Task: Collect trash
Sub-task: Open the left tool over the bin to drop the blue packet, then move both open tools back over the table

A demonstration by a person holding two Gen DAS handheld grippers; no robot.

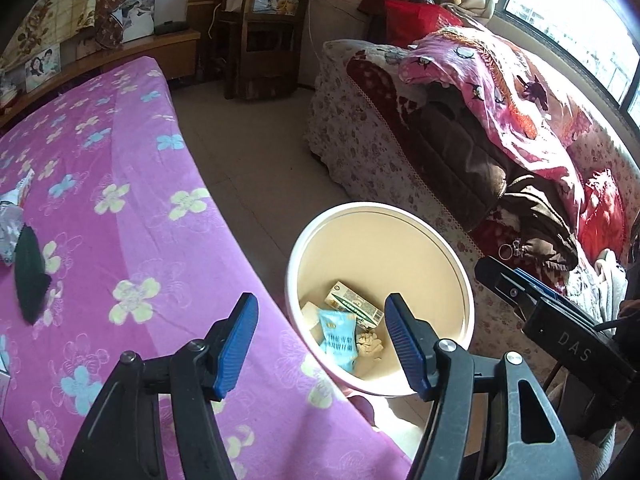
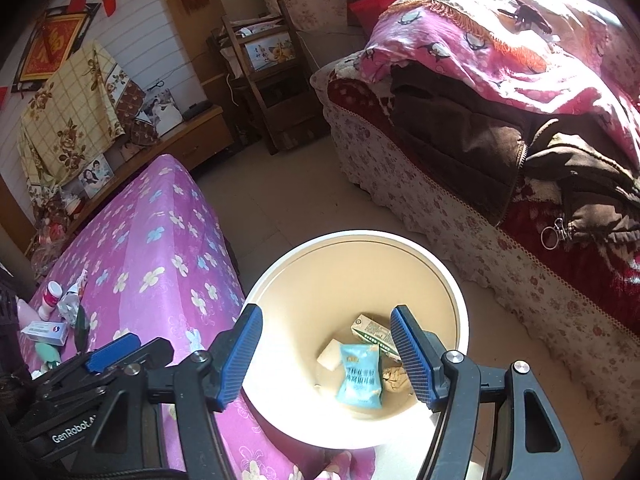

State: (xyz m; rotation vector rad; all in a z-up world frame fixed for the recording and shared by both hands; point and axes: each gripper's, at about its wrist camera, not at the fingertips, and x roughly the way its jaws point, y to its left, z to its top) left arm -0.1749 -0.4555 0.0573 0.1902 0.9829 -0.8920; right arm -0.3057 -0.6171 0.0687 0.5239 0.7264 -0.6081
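Observation:
A white bin (image 1: 464,280) (image 2: 460,304) stands on the floor beside the pink flowered bed (image 1: 120,200) (image 2: 160,240). Inside lie a blue snack packet (image 1: 338,338) (image 2: 360,376), a green-and-cream carton (image 1: 352,304) (image 2: 374,332), a pale block (image 2: 330,354) and crumpled brown paper (image 1: 370,346) (image 2: 394,378). My left gripper (image 1: 320,344) is open and empty above the bin's near rim. My right gripper (image 2: 326,356) is open and empty over the bin. On the bed lie a crumpled silver wrapper (image 1: 10,228) (image 2: 70,304) and a dark green leaf-shaped piece (image 1: 30,276) (image 2: 82,324).
A small pill bottle (image 2: 50,298), a white and blue box (image 2: 44,332) and a pale green item (image 2: 48,354) lie on the bed's far end. A sofa (image 1: 360,148) (image 2: 440,208) piled with clothes and a pink blanket stands right of the bin. A wooden chair (image 1: 264,40) (image 2: 272,80) stands behind.

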